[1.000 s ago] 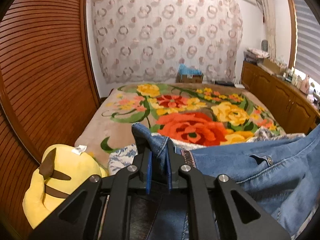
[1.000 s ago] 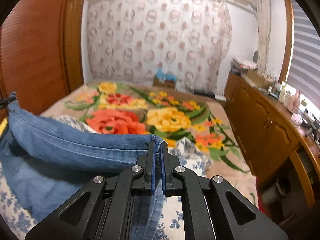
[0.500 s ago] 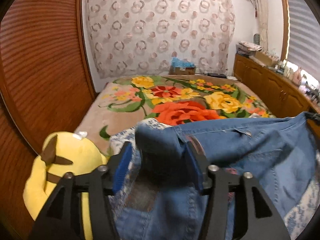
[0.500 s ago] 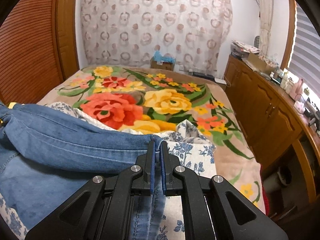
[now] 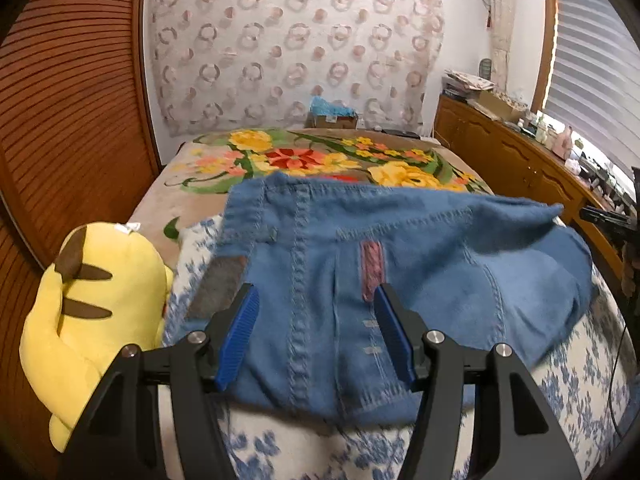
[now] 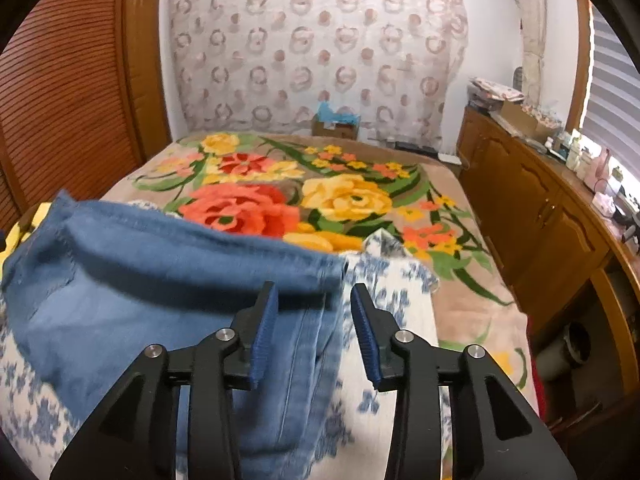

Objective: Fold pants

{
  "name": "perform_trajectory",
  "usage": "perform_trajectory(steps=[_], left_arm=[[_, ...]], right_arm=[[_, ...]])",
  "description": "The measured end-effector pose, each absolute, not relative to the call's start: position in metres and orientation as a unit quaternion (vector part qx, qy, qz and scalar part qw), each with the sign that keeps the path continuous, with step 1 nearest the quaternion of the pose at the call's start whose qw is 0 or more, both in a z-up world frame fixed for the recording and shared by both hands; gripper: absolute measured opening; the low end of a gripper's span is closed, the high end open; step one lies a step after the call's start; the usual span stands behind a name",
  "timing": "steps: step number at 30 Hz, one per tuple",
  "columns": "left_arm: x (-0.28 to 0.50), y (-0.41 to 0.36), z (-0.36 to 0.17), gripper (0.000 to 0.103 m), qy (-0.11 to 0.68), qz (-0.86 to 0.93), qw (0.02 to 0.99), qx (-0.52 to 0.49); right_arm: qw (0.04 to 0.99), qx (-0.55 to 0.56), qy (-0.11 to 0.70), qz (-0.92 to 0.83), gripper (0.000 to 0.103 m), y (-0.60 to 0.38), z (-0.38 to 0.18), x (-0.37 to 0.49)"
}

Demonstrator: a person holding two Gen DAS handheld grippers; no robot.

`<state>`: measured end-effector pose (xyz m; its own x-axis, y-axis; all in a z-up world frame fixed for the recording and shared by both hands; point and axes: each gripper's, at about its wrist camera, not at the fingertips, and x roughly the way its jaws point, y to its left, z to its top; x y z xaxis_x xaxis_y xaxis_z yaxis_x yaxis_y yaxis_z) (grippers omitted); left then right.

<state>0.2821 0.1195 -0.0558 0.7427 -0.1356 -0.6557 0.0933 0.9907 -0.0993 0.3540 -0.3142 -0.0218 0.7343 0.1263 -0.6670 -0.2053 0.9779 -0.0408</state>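
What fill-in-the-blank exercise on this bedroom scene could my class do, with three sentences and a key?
1. The pants lying on the bed are made of blue ____.
2. The plush toy beside the pants is mostly ____ in colour.
3. The pads on the right tool are ____ in colour.

Missing words: denim; yellow; blue

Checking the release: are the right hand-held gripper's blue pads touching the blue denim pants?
Apart. In the right wrist view the right hand-held gripper is opening; both blue pads stand clear of the blue denim pants lying between them.
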Motion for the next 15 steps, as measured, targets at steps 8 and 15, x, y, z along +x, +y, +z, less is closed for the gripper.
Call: perform_trajectory(steps=[8,15], left_arm=[[0.262,0.106,-0.071,0.059,0.37,-0.07,0.926,-0.019],[0.255,0.103,-0.081,0.059,0.379,-0.069,0.923,-0.023]], right_arm=[[0.91,-0.012,0.403,0.098,0.04,-0.33,-0.044,0.341],[0.892,0.006,0.435,0.118,0.04,-0.325,-0.06,0.327]])
